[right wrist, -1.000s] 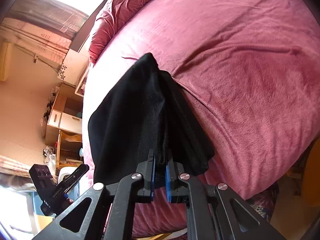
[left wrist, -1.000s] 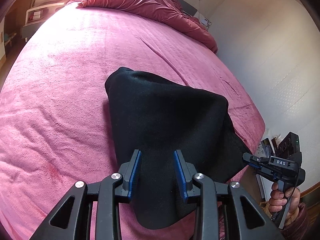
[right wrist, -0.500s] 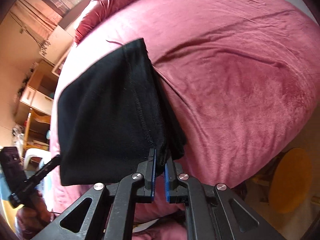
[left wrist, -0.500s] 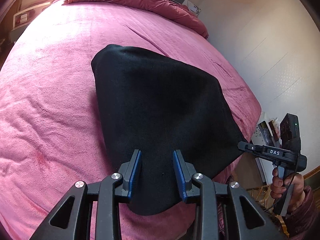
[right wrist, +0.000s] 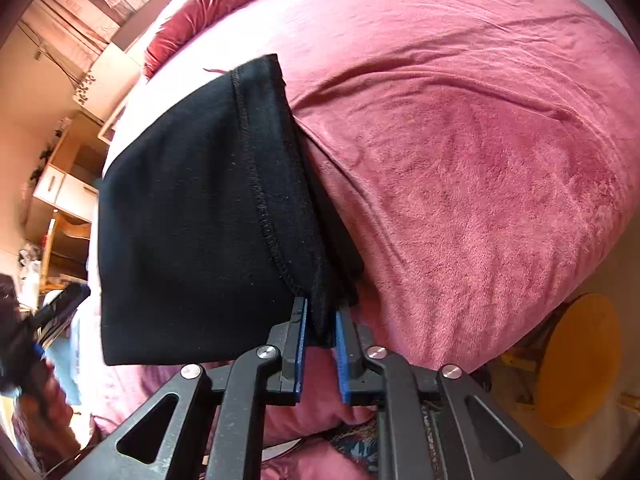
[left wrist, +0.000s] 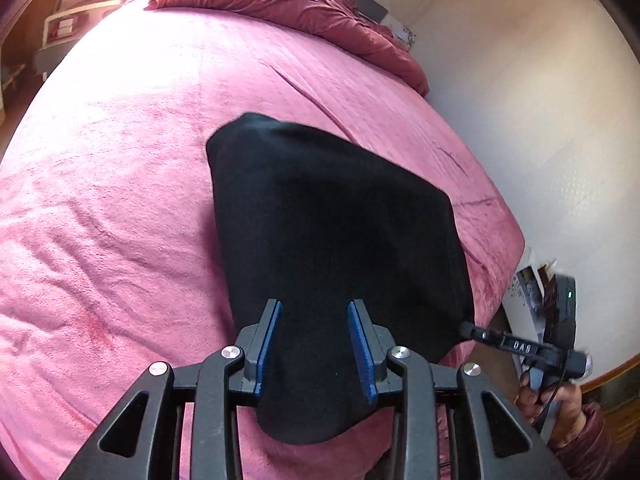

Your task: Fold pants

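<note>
Folded black fabric pants (left wrist: 332, 240) on the pink fleece-covered bed (left wrist: 120, 200)

Compact, stitched seam showing; left gripper (left wrist: 316, 344) jaws have just widened, loosely straddling one edge; right gripper (right wrist: 320, 344) jaws, narrow, have just eased around a corner.

You've got plain black pants (left wrist: 332, 232) on a pink fleece blanket (left wrist: 120, 200), dark red duvet (left wrist: 288, 4) behind, blue gripper pads (right wrist: 301, 344).

A pink fleece bedspread (left wrist: 120, 200) spreads ahead of both grippers, with a crumpled maroon duvet (left wrist: 288, 4) at its far end. A round yellow stool (right wrist: 580, 360) stands low to the right of the right gripper; wooden shelving (right wrist: 60, 184) stands far to its left.
</note>
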The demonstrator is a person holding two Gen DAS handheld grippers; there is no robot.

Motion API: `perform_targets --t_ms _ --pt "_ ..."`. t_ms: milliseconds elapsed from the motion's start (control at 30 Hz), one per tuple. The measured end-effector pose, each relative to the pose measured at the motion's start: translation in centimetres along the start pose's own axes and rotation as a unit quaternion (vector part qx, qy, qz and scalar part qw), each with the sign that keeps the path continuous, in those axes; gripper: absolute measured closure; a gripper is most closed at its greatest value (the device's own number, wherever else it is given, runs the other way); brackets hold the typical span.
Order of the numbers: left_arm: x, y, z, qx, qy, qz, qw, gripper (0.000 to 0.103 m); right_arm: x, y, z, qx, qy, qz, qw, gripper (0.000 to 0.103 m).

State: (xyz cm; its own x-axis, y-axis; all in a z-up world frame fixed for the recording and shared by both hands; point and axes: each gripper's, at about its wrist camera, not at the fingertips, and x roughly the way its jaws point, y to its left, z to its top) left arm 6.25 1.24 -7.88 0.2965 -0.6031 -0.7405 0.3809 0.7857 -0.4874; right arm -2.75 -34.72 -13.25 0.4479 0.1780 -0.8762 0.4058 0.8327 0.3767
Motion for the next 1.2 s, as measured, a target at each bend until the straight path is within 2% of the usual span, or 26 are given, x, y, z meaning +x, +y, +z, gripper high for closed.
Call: perform_targets --t_ms 167,267,333,367,433,533,767,1033,1100,1167,1200 --pt "-0.8 3.1 2.8 -0.045 -0.018 0.011 0.9988 0.06 -1.8 -0.4 0.3 -0.001 -0.01 0.002 1.0 0.083" --pt "-0.1 4.1 4.4 -0.061 -0.019 0.013 0.9979 0.053 -3.7 -0.5 0.7 -0.004 -0.031 -0.002 1.0 0.08" --pt "0.6 5.1 5.4 -0.072 -0.015 0.006 0.9972 0.041 -4.6 -0.5 1.3 -0.002 -0.049 -0.001 0.999 0.077" --pt "1.0 5.5 5.9 -0.081 -0.015 0.003 0.9966 0.04 -5.1 -0.6 1.7 -0.002 -0.057 0.003 0.998 0.074" --pt "2.0 6.3 6.6 -0.096 -0.011 -0.003 0.9953 0.032 -5.3 -0.5 2.6 -0.004 -0.065 0.006 0.998 0.071" --pt "3.5 7.8 7.6 -0.129 -0.001 -0.027 0.9913 0.03 -5.0 0.7 3.6 -0.006 -0.067 0.011 0.998 0.07" --pt "6.3 10.2 9.7 -0.175 0.019 -0.084 0.9808 0.03 -3.0 3.4 4.3 -0.009 -0.054 0.027 0.998 0.07" --pt "9.5 11.2 10.1 -0.213 0.062 -0.13 0.9664 0.031 -0.1 4.0 3.5 -0.029 -0.028 0.005 0.999 0.07" --pt "9.5 10.8 10.1 -0.206 0.058 -0.126 0.9687 0.035 0.1 3.9 3.4 -0.028 -0.027 0.001 0.999 0.07" --pt "9.2 9.8 10.4 -0.175 0.051 -0.109 0.9772 0.045 0.4 3.8 3.4 -0.029 -0.025 -0.003 0.999 0.07" --pt "8.9 9.2 10.4 -0.157 0.047 -0.096 0.9817 0.054 0.5 3.7 3.4 -0.03 -0.024 -0.006 0.999 0.07"
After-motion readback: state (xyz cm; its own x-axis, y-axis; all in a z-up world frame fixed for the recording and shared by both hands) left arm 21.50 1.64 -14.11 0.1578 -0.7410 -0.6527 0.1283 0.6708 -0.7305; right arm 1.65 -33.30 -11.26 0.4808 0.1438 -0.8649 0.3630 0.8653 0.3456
